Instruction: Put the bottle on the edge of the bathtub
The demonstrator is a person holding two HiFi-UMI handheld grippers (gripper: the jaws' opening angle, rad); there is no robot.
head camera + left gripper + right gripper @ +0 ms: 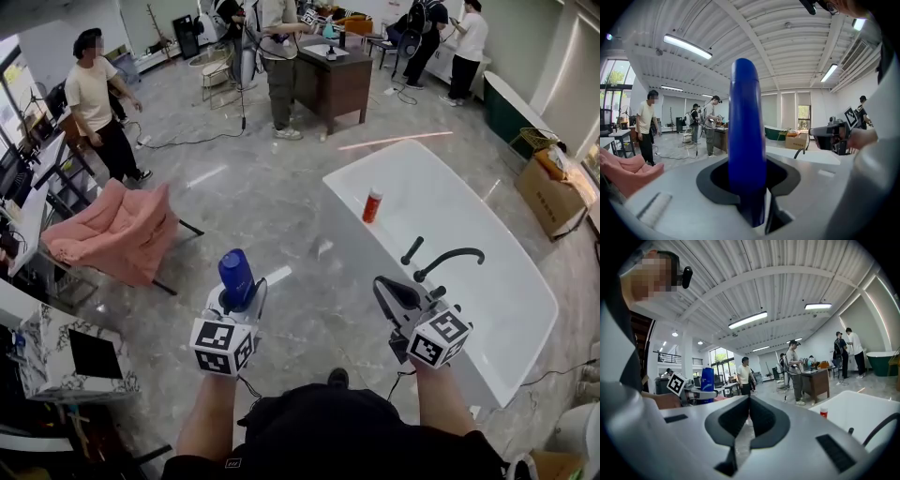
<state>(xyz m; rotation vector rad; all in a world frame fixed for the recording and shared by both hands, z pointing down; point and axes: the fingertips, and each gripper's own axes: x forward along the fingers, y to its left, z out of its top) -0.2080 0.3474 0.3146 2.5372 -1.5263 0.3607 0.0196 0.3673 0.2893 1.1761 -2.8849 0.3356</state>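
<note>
Left gripper (239,292) is clenched on the blue bottle (235,272), which stands upright between its jaws. This bottle is held above the grey floor (281,202), well apart from the white bathtub (427,155) and not yet on its edge. Right gripper (387,291) has its jaws pressed together with nothing between them, and it is near the long side of the bathtub, close to the black faucet (448,257). One small red bottle (372,205) stands at the bathtub's left rim. To the left is a pink armchair (117,234).

Blue bottle (236,277), white bathtub (525,291)
</note>
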